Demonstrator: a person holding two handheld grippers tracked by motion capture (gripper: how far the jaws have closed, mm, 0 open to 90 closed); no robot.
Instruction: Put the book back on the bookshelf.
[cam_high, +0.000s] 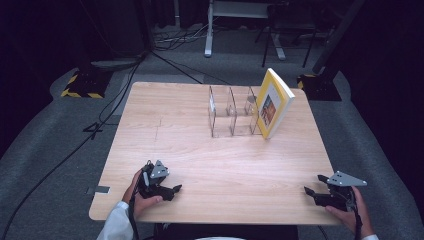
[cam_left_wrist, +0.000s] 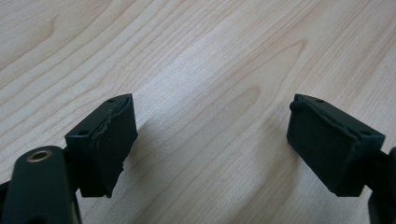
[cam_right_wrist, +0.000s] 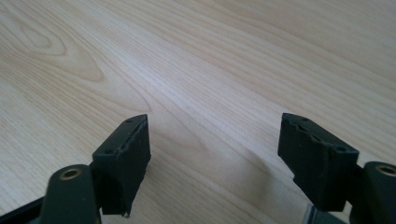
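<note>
High view, yellow book (cam_high: 274, 101), clear divider rack (cam_high: 231, 112)

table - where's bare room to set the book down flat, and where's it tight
Free: the wide bare wood of the table left of the clear divider rack, and the stretch between the left gripper and right gripper. Tight: the far right, where the yellow book leans on the rack.

Bright, even overhead light on the wooden table (cam_high: 200, 150); dark surroundings, soft shadows, slightly blurred close-up views.
</note>
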